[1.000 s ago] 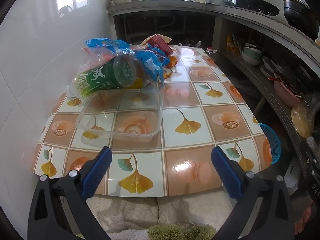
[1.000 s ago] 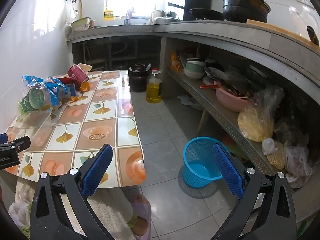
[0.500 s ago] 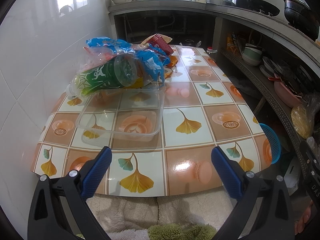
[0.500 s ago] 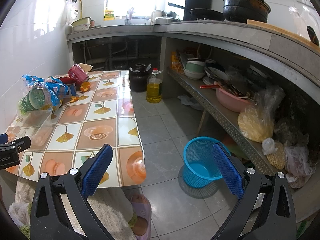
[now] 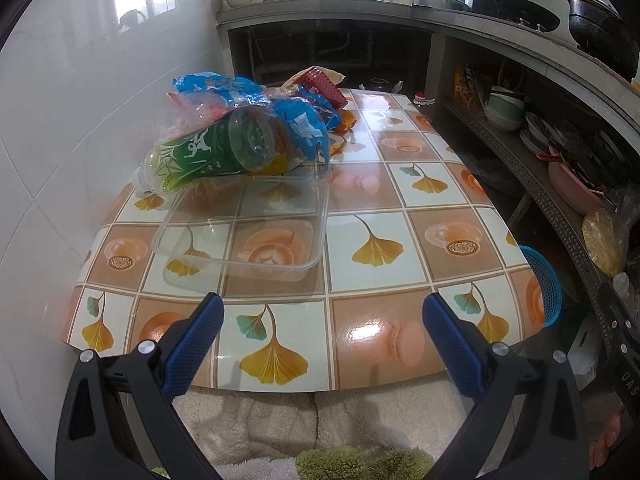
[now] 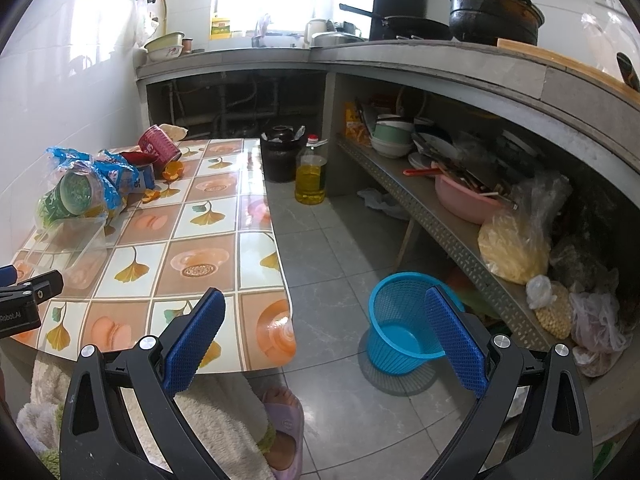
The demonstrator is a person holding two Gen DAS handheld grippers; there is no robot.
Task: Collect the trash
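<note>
Trash pile [image 5: 240,136] on tiled table [image 5: 400,216]

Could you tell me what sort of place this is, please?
Most likely a home kitchen: a concrete counter carries a black pot and a wok, bowls and dishes fill the shelf beneath, and a cooking oil bottle stands on the floor.

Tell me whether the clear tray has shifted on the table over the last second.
No. The clear tray sits on the same tiles of the table, its far rim under the green bottle, as before.
</note>
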